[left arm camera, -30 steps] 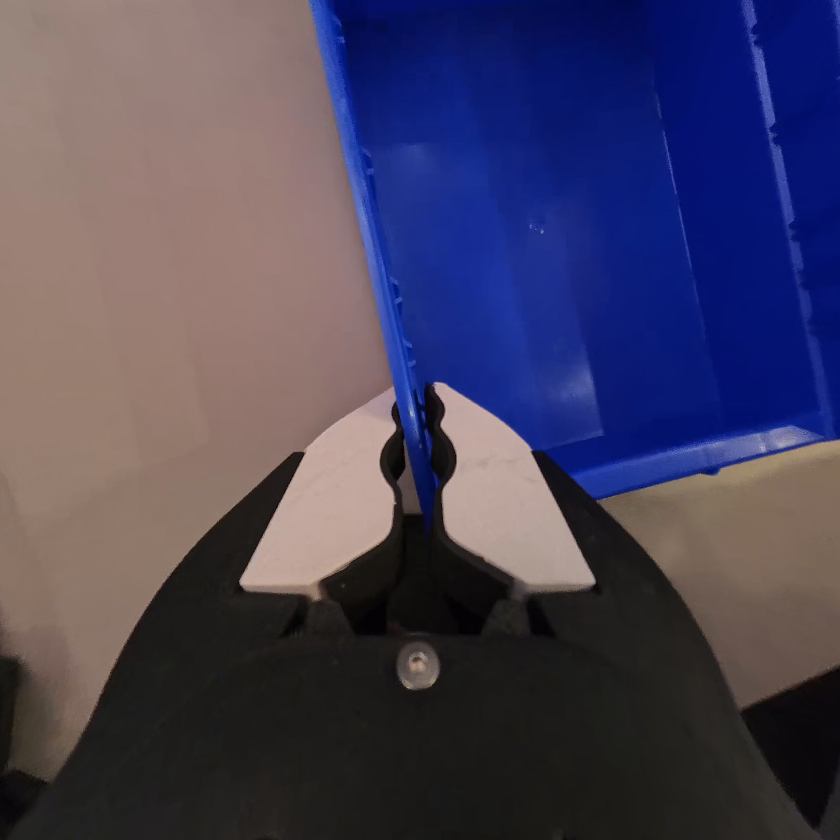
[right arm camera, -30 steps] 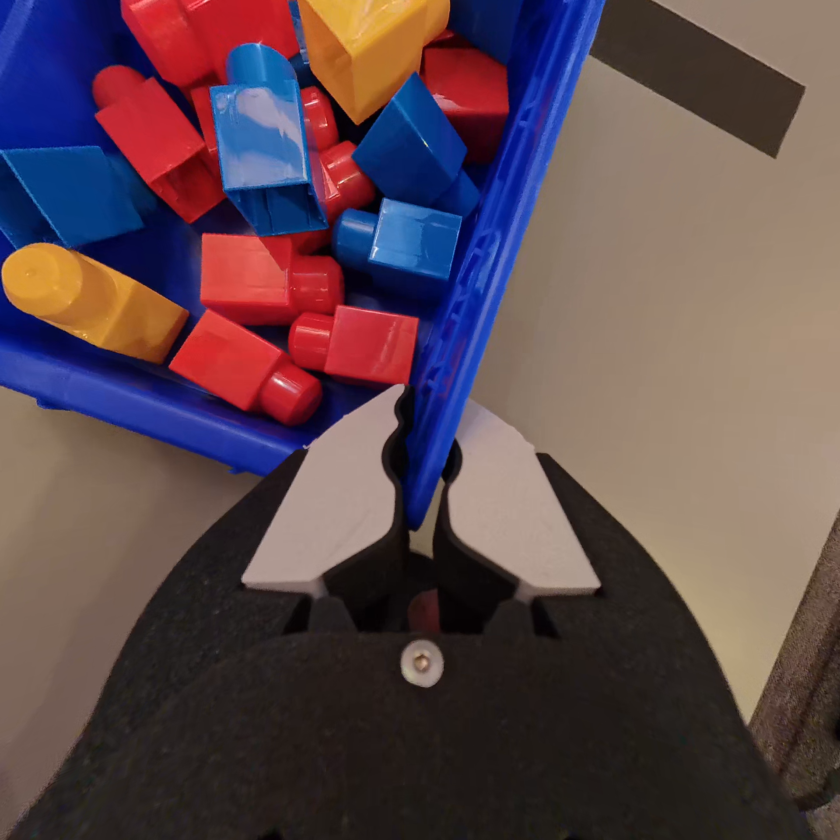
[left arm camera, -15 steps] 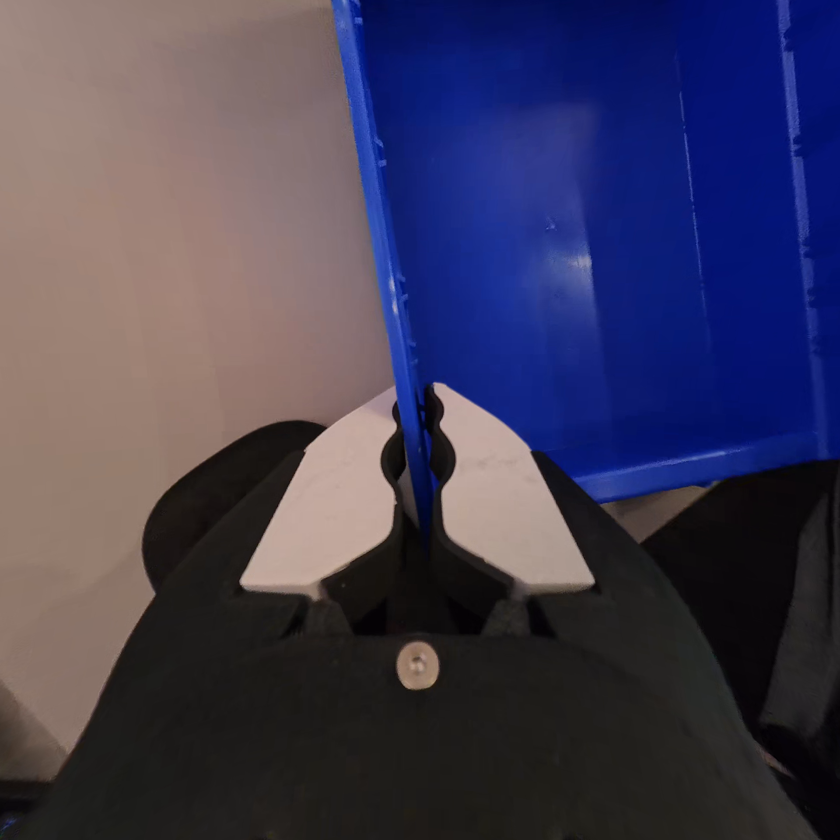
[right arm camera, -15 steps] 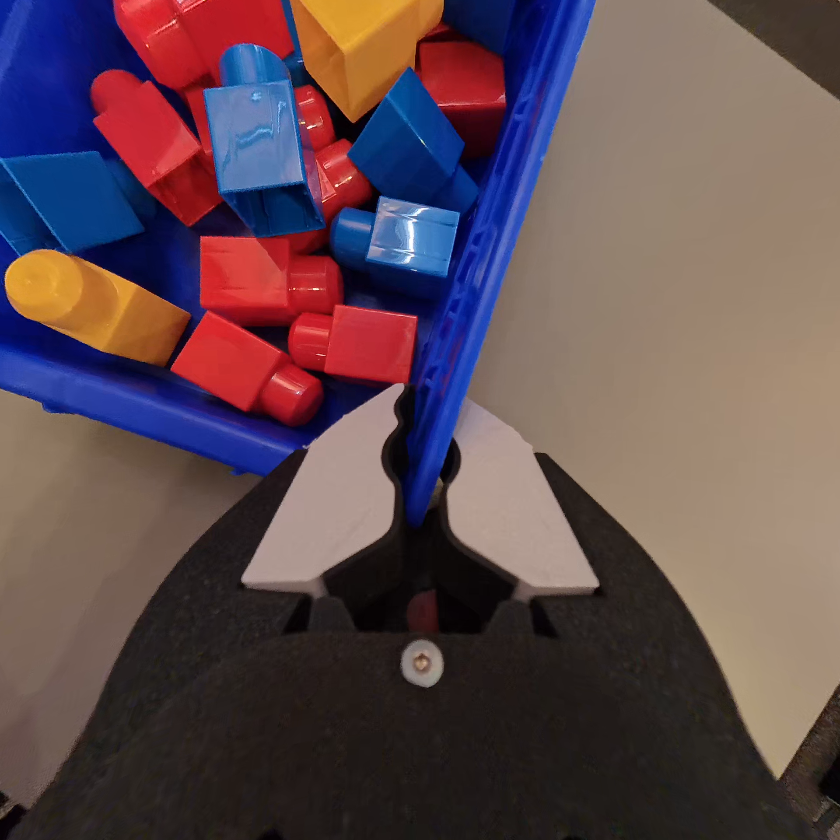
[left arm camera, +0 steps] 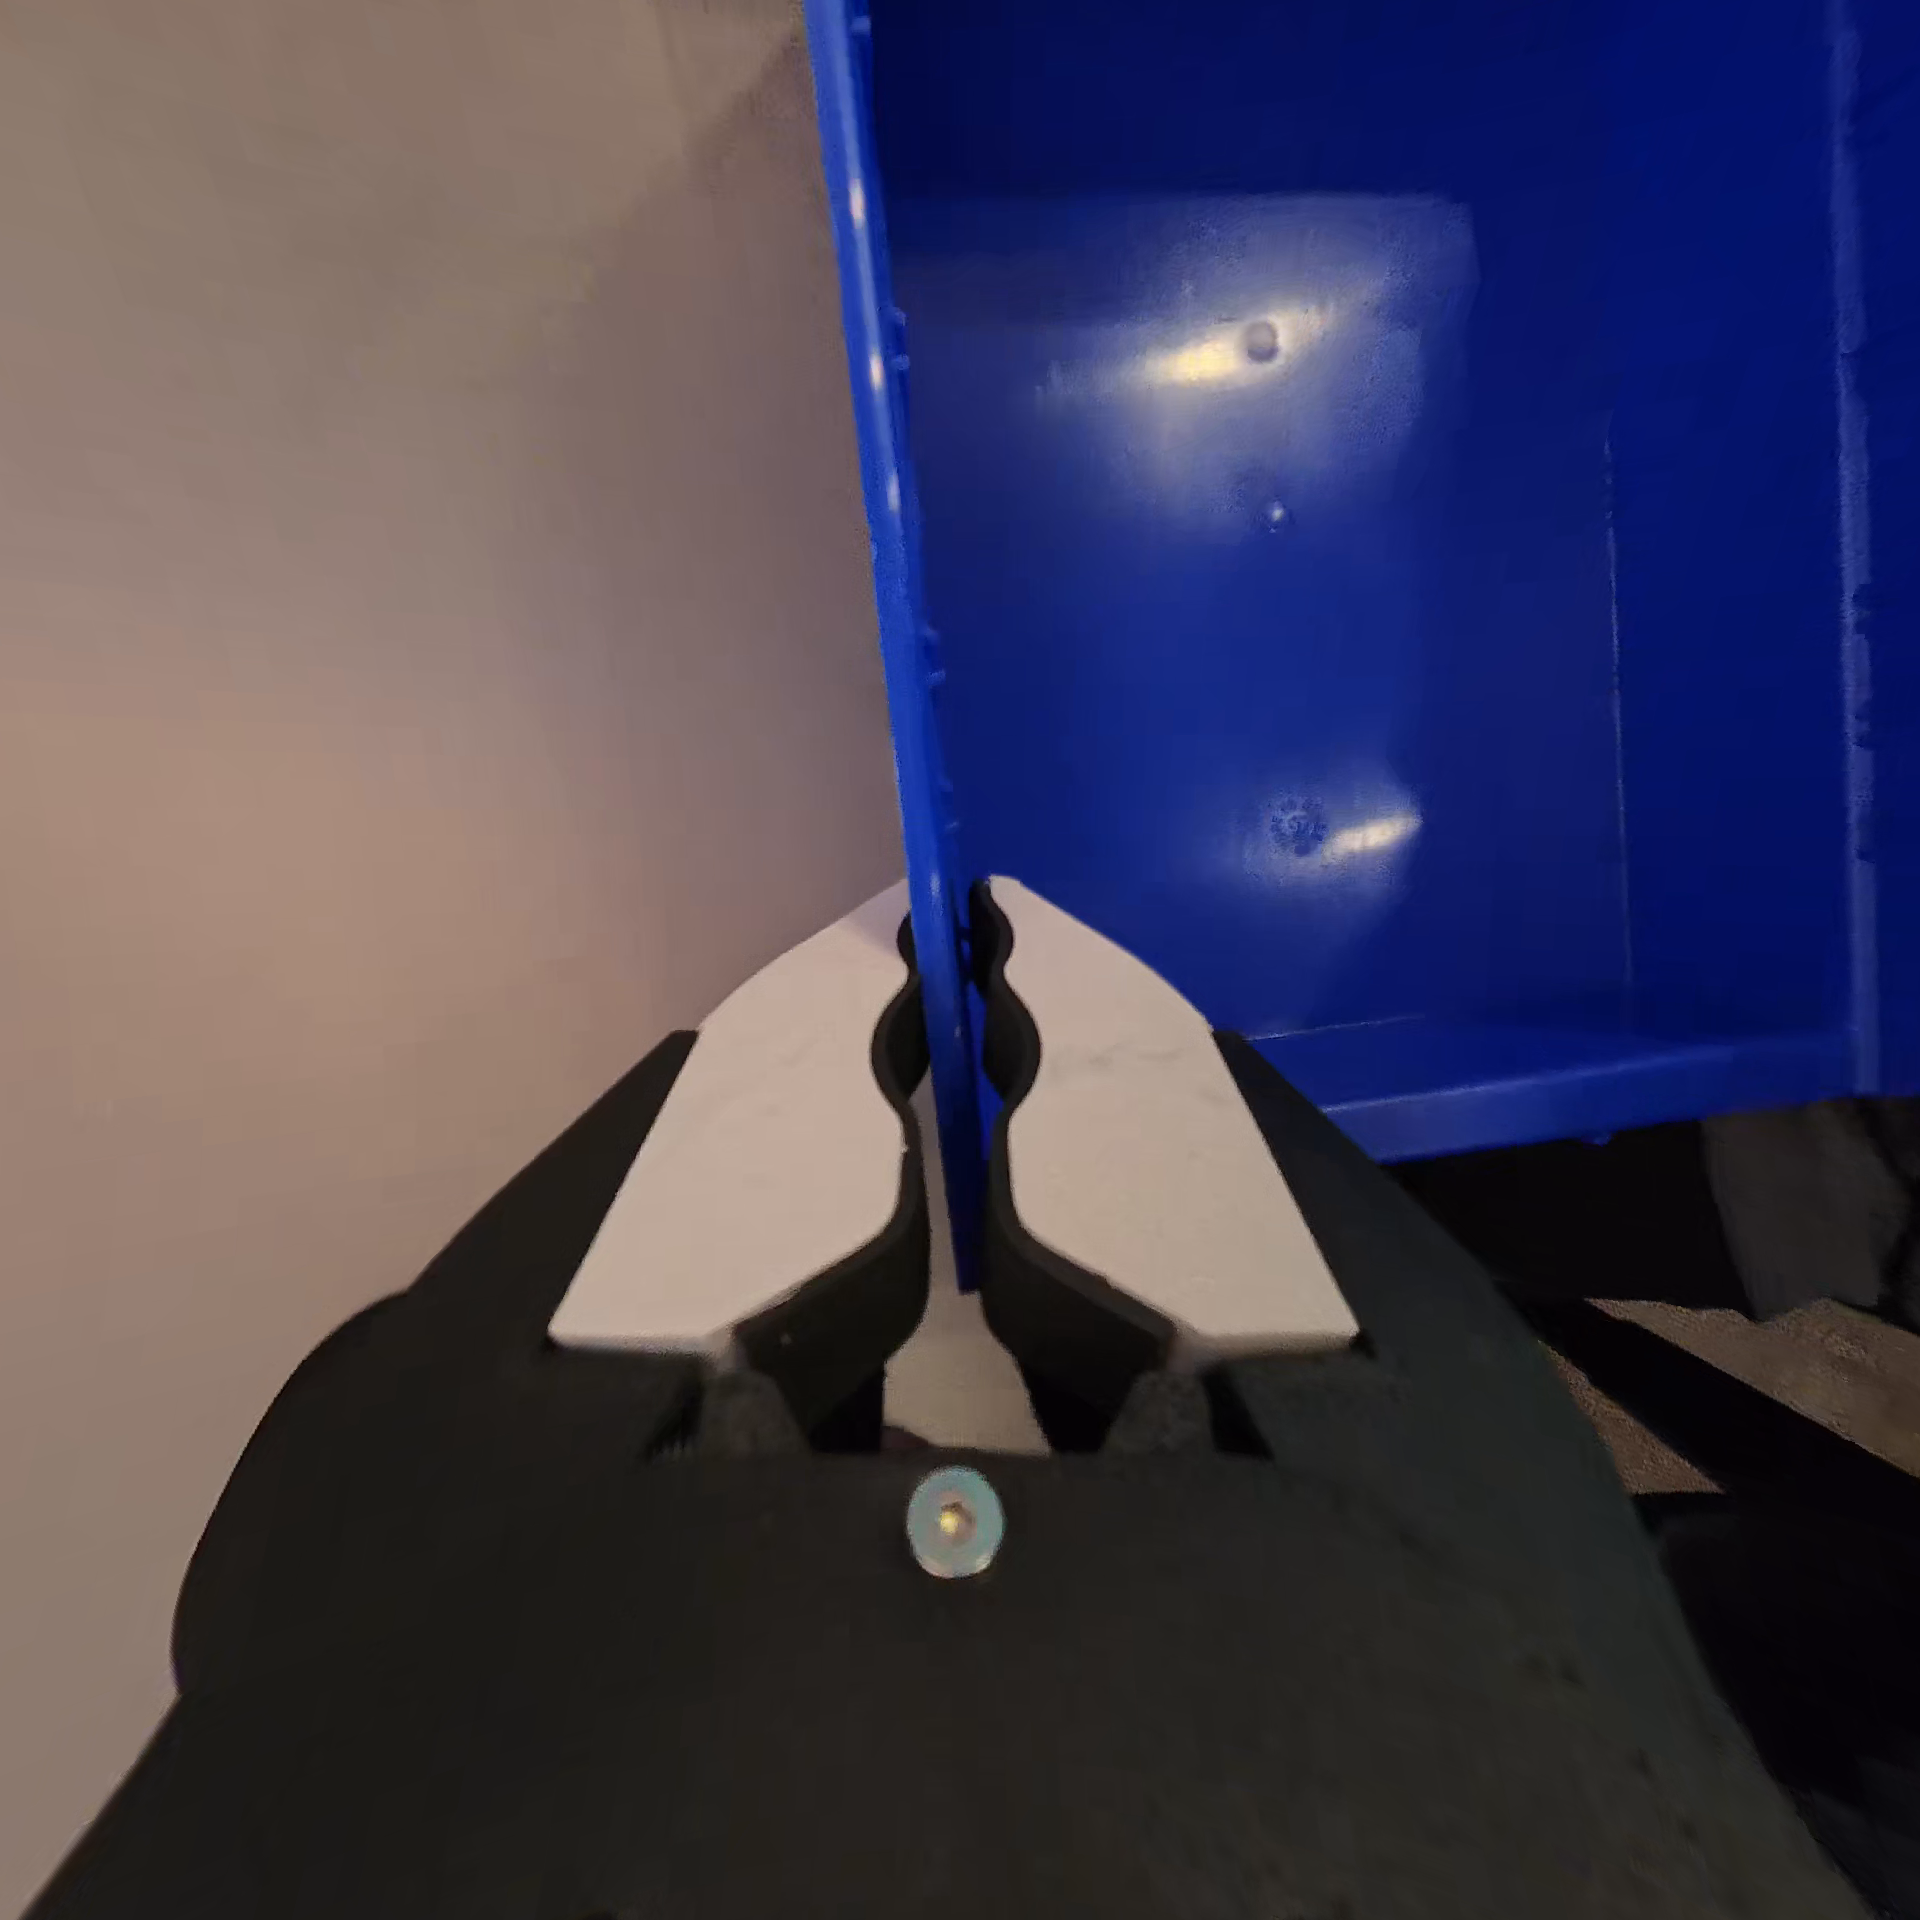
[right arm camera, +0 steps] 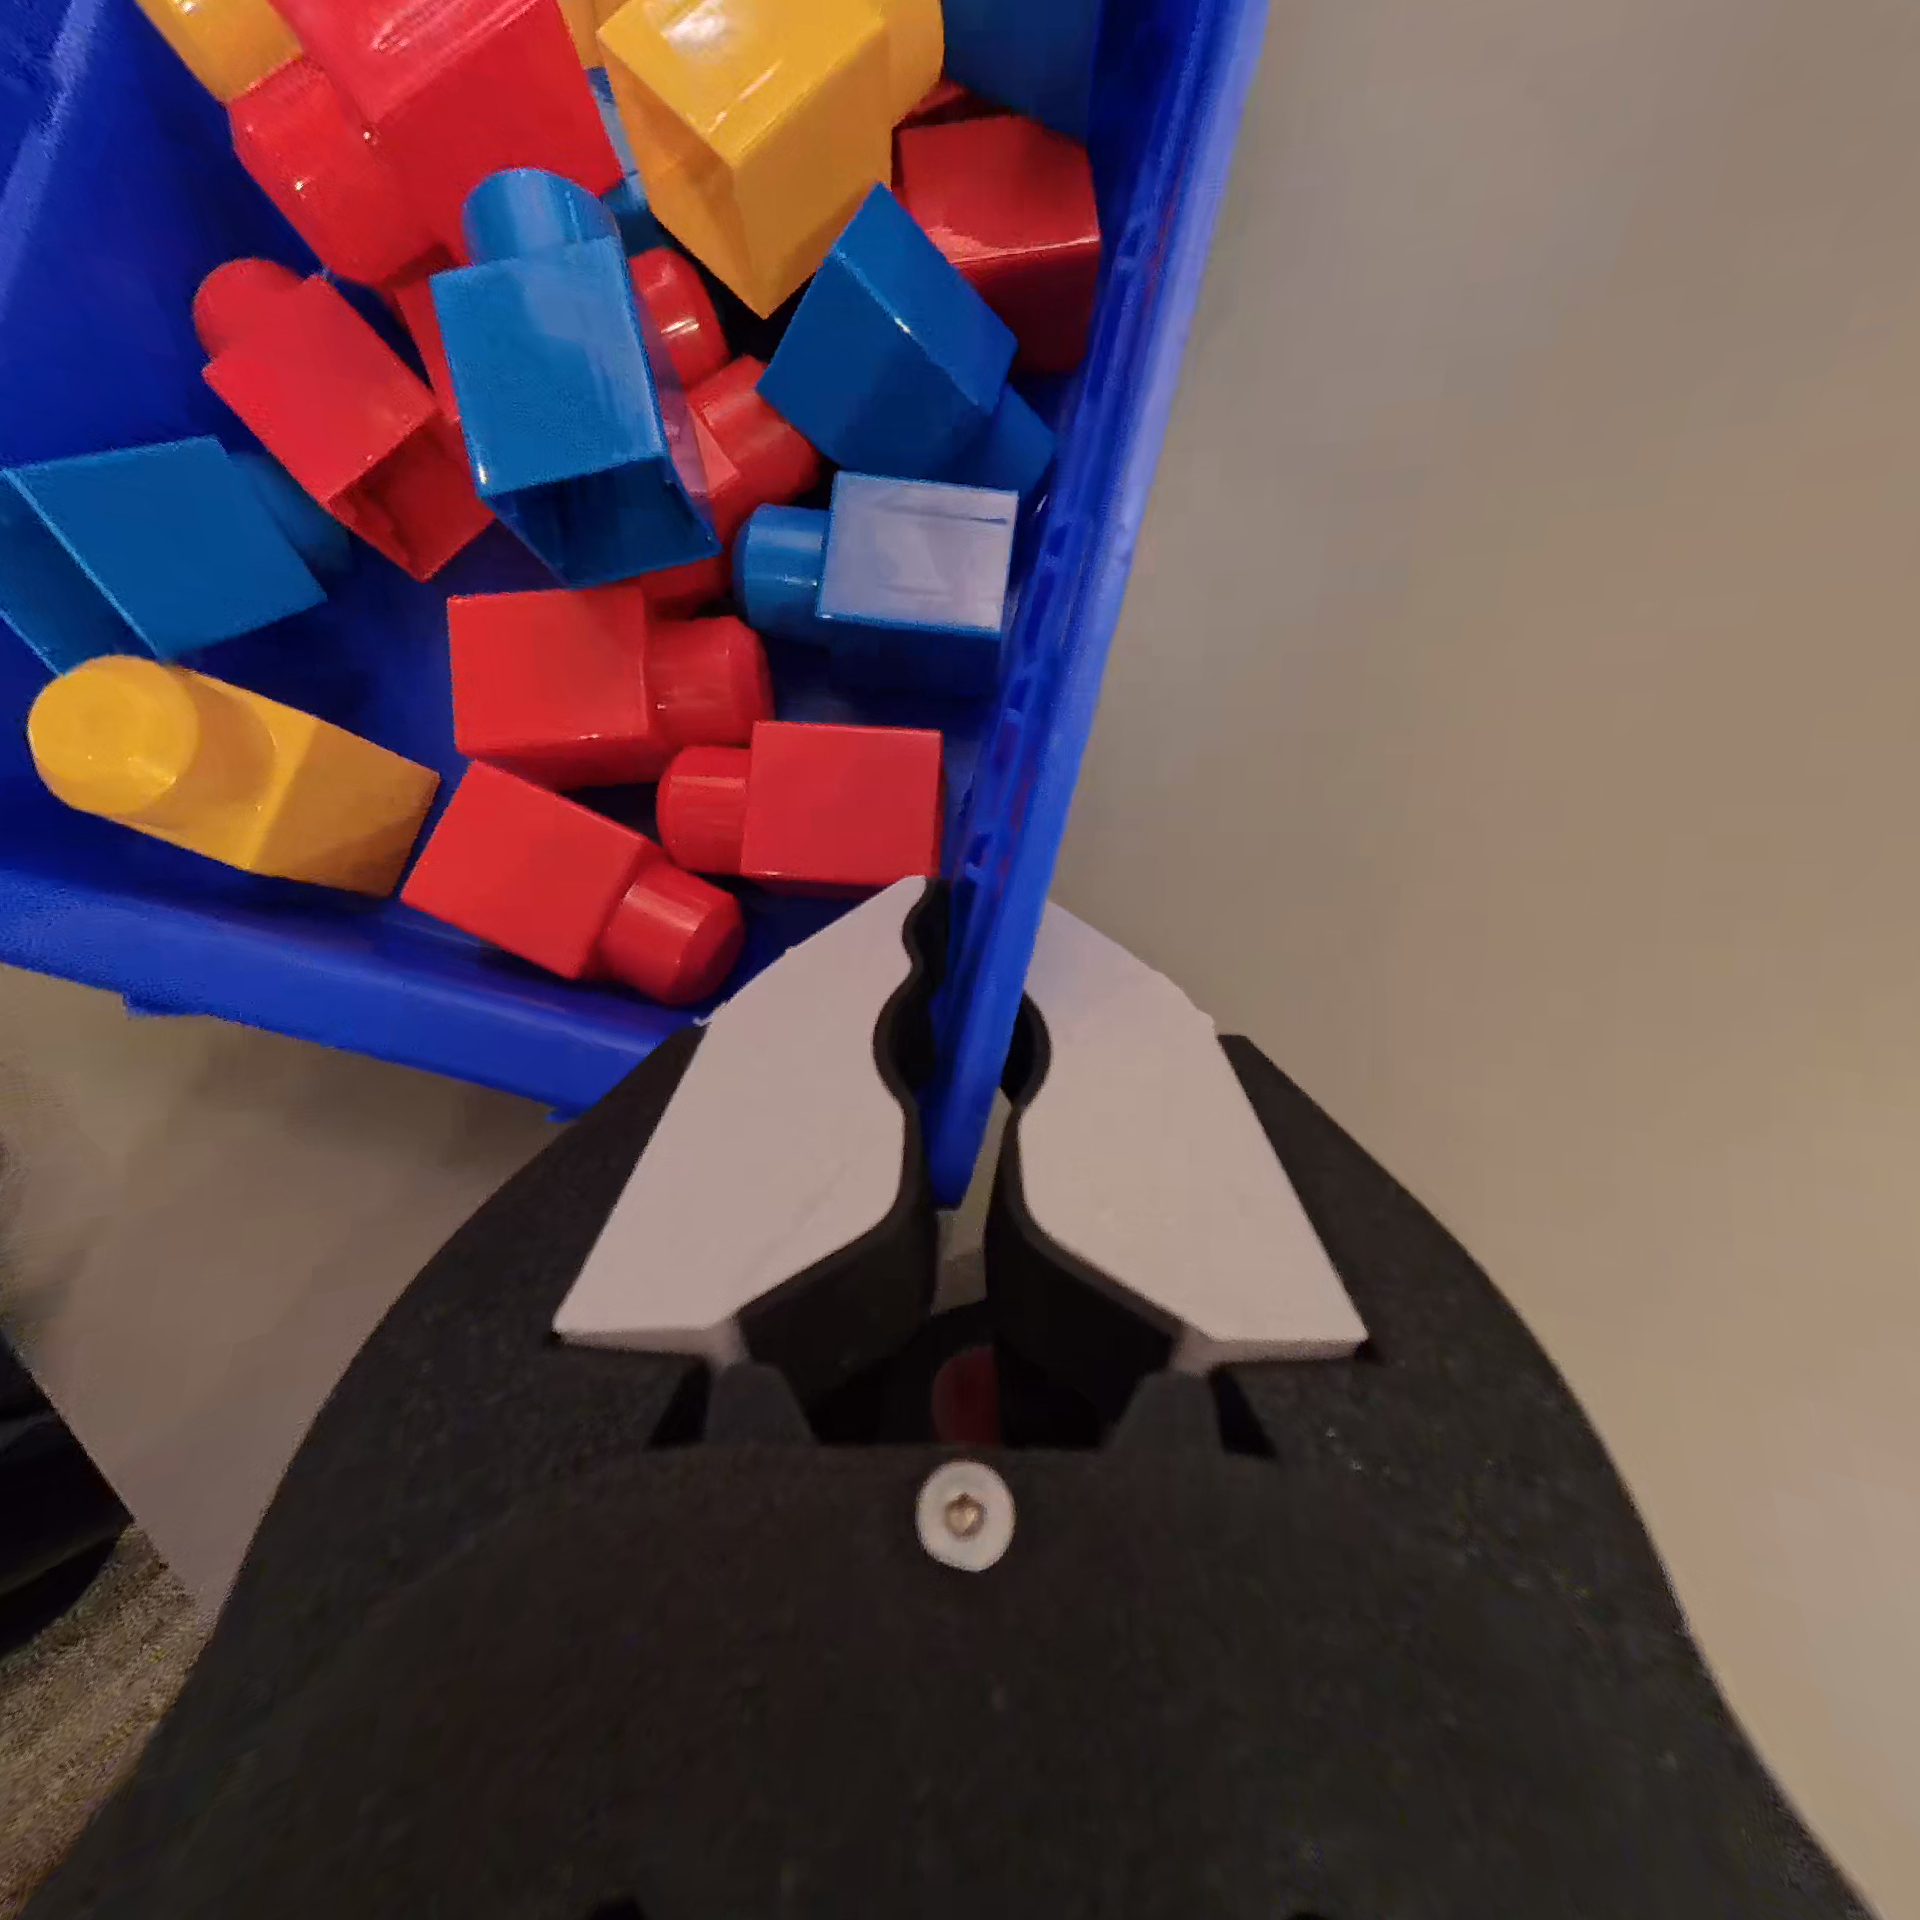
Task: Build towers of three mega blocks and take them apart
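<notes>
My left gripper [left arm camera: 951, 904] is shut on the left wall [left arm camera: 894, 520] of a blue bin. The part of that bin that I see holds nothing [left arm camera: 1351, 623]. My right gripper [right arm camera: 977, 904] is shut on the right wall [right arm camera: 1122, 416] of a blue bin that holds several mega blocks. Among them are a red block [right arm camera: 842, 800] right by my fingertips, another red one [right arm camera: 540, 862], a yellow one [right arm camera: 229, 769] and a blue one [right arm camera: 561, 416]. I cannot tell whether both views show the same bin.
A beige table top [left arm camera: 416, 623] lies left of the empty bin and also shows in the right wrist view [right arm camera: 1507, 623]. Dark floor and carpet [left arm camera: 1766, 1299] show past the table edge at the lower right, and carpet shows in the right wrist view [right arm camera: 62, 1662]. One gripper's finger ends stand about 55 cm off the other's.
Both grippers kept their hold on the bin walls while moving. In the left view the dark floor has come into sight below the bin. In the right view a black strip left the frame.
</notes>
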